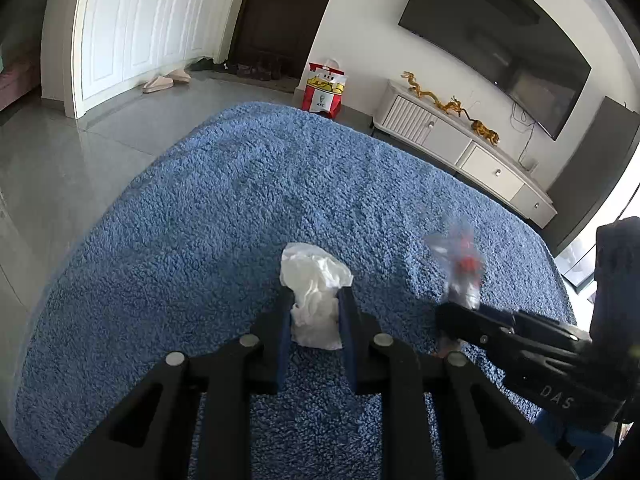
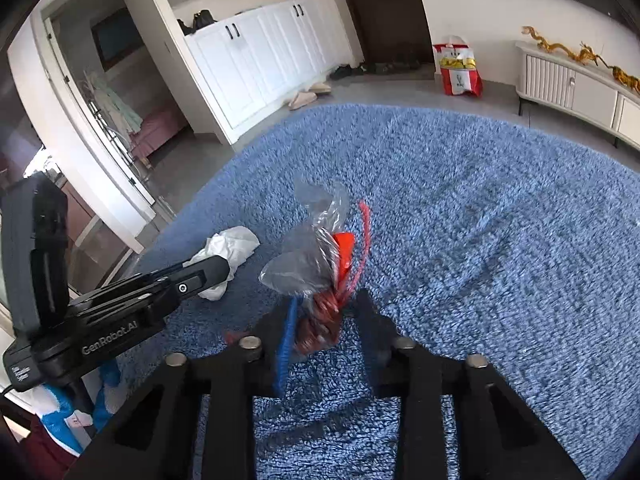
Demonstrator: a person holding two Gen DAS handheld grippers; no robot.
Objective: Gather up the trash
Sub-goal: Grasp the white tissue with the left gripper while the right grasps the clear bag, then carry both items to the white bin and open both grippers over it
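Holding 2 pieces of trash above a blue rug (image 1: 240,200), the person's grippers sit side by side, each with its load pinned. The left gripper (image 1: 316,300) is closed narrow on a crumpled white tissue (image 1: 312,280), which stands up between the fingers and bulges out past their tips. The right gripper (image 2: 324,304) is clamped on a clear plastic wrapper (image 2: 312,256) with red bits inside; the wrapper rises upright from the jaws, its long axis running forward along the fingers, and it is blurred, so whether it touches the rug cannot be told. In the left wrist view the right gripper comes in from the right with the wrapper just beside the tissue; in the right wrist view the left gripper enters from the left, tissue at its tip. No bin shows in either view. The likeliest drop point, as a judgement, is the red and white paper bag (image 1: 324,88) standing on the floor (image 1: 60,152) beyond the rug's far edge, near a white TV cabinet (image 1: 460,144). It lies straight ahead of both grippers and well apart from them, slightly right of center for the right one. Neither hand looks clearly nearer, so both loads need carrying forward across the rug.
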